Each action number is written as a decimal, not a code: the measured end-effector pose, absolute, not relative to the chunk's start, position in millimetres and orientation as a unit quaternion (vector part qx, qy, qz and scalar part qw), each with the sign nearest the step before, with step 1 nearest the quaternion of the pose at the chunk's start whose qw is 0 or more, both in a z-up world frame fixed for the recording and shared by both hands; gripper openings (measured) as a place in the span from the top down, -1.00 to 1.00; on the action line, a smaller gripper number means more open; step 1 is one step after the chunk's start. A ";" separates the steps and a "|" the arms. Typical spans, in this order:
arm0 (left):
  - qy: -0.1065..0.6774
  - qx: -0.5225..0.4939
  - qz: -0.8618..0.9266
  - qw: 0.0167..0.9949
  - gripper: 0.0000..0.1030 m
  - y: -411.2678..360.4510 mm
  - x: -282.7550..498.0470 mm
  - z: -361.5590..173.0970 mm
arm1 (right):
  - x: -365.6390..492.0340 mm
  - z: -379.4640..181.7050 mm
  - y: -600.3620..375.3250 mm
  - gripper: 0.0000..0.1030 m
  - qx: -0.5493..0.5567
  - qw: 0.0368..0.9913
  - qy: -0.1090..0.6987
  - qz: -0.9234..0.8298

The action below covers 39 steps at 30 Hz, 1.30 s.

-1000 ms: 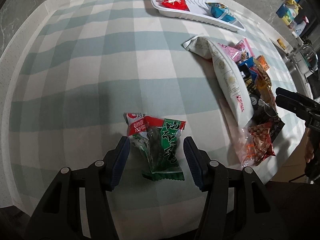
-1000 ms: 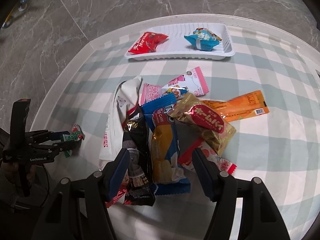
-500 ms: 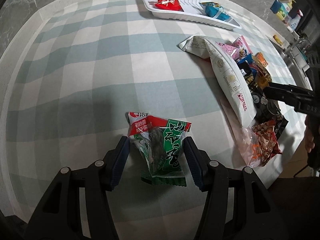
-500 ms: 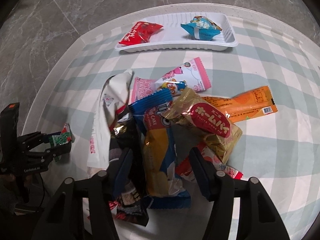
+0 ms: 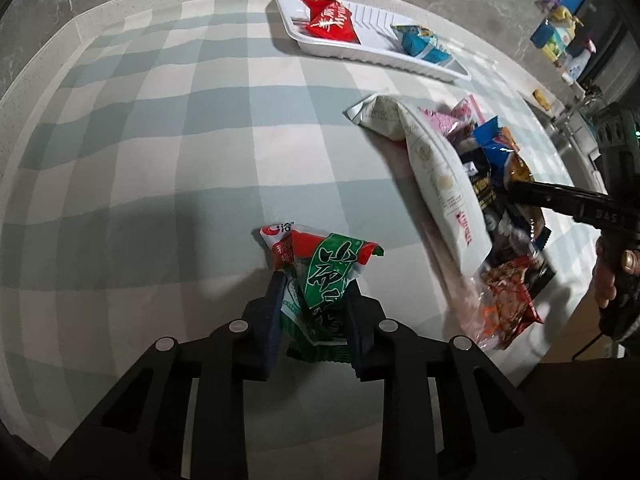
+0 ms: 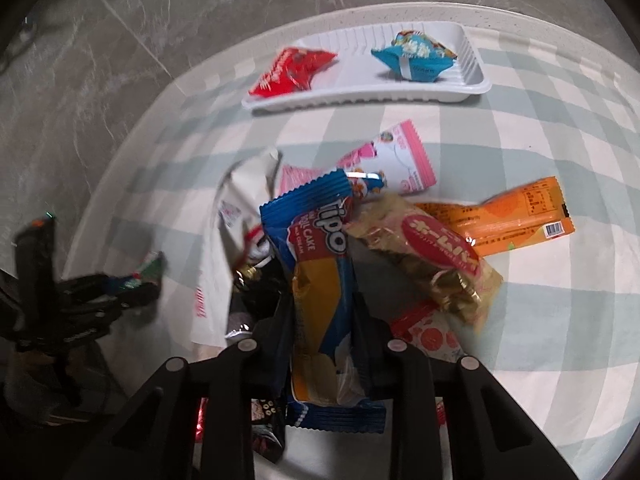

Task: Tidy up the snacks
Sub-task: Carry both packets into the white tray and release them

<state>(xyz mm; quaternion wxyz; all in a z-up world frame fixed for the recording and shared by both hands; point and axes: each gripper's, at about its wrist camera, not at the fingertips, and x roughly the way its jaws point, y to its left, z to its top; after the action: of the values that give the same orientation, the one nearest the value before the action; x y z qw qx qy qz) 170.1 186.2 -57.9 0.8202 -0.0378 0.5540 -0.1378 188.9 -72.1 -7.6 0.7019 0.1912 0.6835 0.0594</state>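
**Both tongs clamped on snack packets**

The bench [image 5: 168, 128] is round, under a green-and-white check cloth, and stands on a grey marble-pattern floor [image 6: 120, 60]. A white tray [image 6: 472, 84] sits at 12 o'clock in the right wrist view, holding a red packet [image 6: 292, 72] and a blue packet [image 6: 416, 60], well apart.

Left tongs [image 5: 314, 312]: jaws have just been closing and now press on a green-and-red packet [image 5: 324, 276], which is pinched upward between the pads. It lies apart from the main pile.

Right tongs [image 6: 322, 328]: jaws have just been closing and now clamp a blue roll-cake packet [image 6: 320, 264] at the near edge of the pile. Touching it at 2 o'clock is a gold packet [image 6: 436, 264]; beyond that, an orange bar [image 6: 516, 216]. A pink-and-white packet [image 6: 396, 160] lies at 12 o'clock, a white bag [image 6: 224, 224] at 10 o'clock.
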 end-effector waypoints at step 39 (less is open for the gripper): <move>0.493 -0.103 -0.239 0.831 0.56 118.3 395.4 16.2 | 326.4 -23.4 -168.1 0.44 0.393 0.685 0.612 0.050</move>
<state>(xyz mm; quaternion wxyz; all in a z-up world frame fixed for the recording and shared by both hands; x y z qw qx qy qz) 395.4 118.3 16.2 0.8306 -0.1027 0.4926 -0.2388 326.4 -168.1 -23.4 0.6848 0.3926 0.6119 0.0504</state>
